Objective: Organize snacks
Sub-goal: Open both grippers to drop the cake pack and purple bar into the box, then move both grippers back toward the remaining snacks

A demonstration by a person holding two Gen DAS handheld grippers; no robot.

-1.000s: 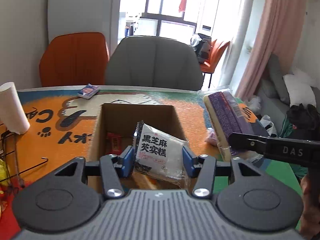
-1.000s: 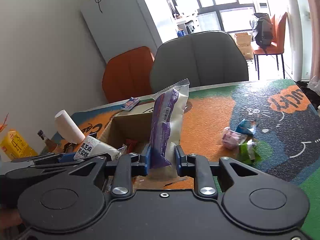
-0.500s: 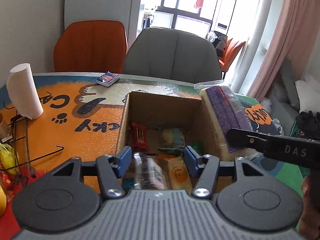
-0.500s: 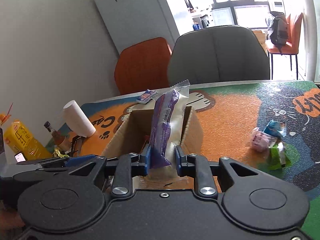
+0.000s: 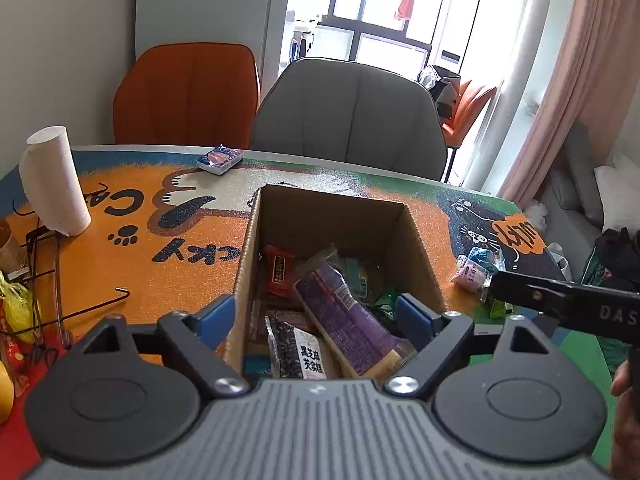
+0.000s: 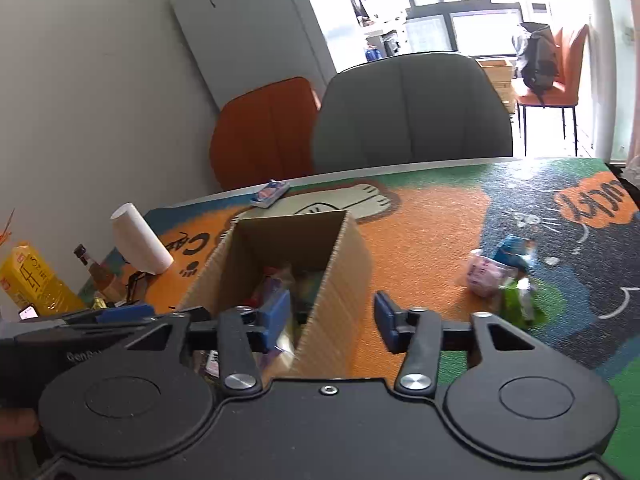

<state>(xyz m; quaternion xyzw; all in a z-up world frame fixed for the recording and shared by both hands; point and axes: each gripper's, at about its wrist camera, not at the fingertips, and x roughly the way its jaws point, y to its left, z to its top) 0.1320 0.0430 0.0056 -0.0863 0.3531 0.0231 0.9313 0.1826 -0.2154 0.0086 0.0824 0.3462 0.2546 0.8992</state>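
Observation:
An open cardboard box (image 5: 418,240) (image 6: 344,276) stands on the patterned table mat and holds several snack packs. A long purple packet (image 5: 344,316) lies slanted inside it, next to a black-and-white sesame pack (image 5: 298,346) and a red bar (image 5: 279,270). My left gripper (image 5: 316,318) hovers over the box's near end, its jaws opening, nothing pressed between the pads. My right gripper (image 6: 330,318) straddles the box's right wall, jaws opening and empty. A few loose snacks (image 6: 500,272) (image 5: 474,268) lie on the mat right of the box.
A paper roll (image 5: 54,180) stands at the left, with a wire rack (image 5: 44,280) and a yellow bottle (image 6: 32,280) nearby. A small blue packet (image 5: 220,159) lies at the far table edge. An orange chair (image 5: 188,92) and a grey chair (image 5: 352,116) stand behind.
The left gripper let go of the sesame pack, then the right gripper let go of the purple packet; both packs now lie in the box. Both sets of jaws have spread.

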